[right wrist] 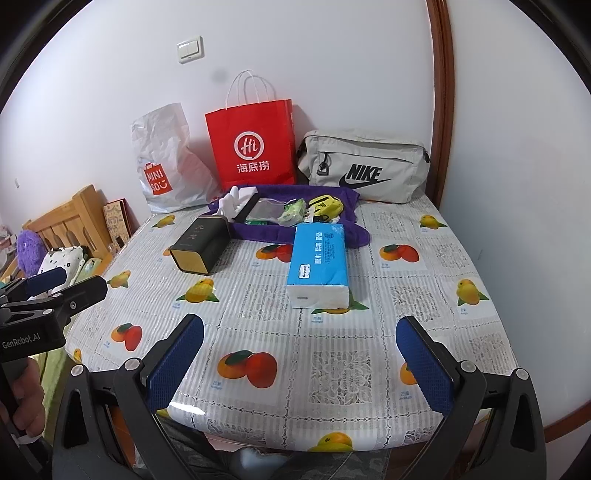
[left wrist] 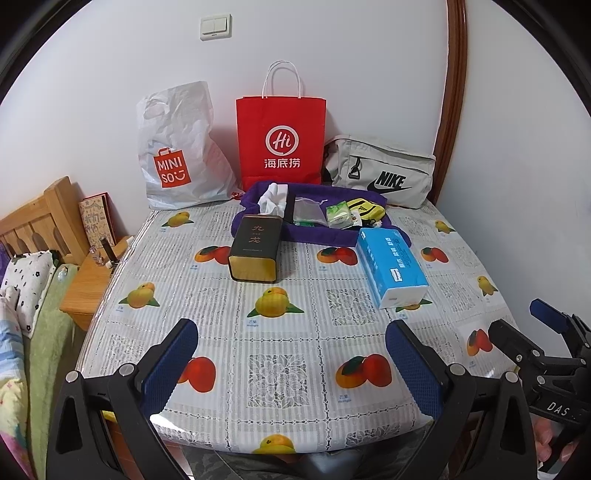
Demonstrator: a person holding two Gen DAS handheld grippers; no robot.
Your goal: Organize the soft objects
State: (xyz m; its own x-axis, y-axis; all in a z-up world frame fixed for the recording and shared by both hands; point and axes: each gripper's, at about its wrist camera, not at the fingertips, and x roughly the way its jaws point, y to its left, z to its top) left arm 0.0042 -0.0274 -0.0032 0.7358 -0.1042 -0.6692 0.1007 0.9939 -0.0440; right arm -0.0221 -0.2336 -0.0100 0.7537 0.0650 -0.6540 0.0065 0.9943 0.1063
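Blue tissue pack (left wrist: 392, 267) lying flat, long axis toward wall, beside dark tin (left wrist: 255, 248); purple towel (left wrist: 314, 236) behind. Left gripper (left wrist: 291, 369), right gripper (right wrist: 301, 363) spread wide, holding nothing.

I counted three bags along the wall: one white Miniso plastic bag (left wrist: 173, 155), one red paper Haidilao bag (left wrist: 281, 142) and one grey Nike pouch (left wrist: 384, 173). On the bench (left wrist: 280, 354) lay one black tea tin (left wrist: 255, 248), one blue tissue pack (left wrist: 391, 266) and one purple cloth (left wrist: 306, 232). I saw one wall switch (left wrist: 216, 26).
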